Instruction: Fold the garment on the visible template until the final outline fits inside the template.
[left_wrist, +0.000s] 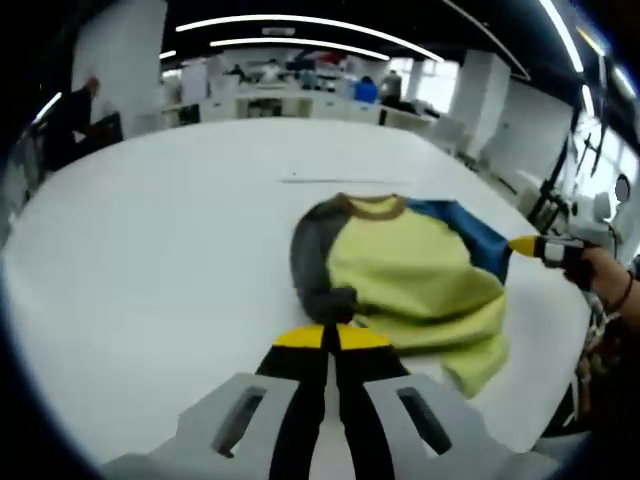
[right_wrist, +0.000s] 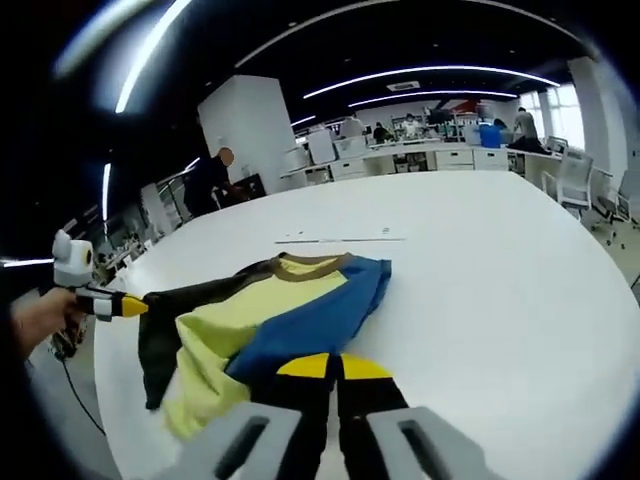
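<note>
While both grippers pinch cloth, the shirt (left_wrist: 410, 275) near the table's (left_wrist: 150, 260) front edge risks bunching. Left gripper (left_wrist: 331, 335) is pressed together on the grey sleeve (left_wrist: 318, 265); right gripper (right_wrist: 333, 365) nips the blue sleeve (right_wrist: 320, 320). Uneven lifting could drag the hem off the edge, or away from the faint template line (right_wrist: 340, 239) beyond the collar.
</note>
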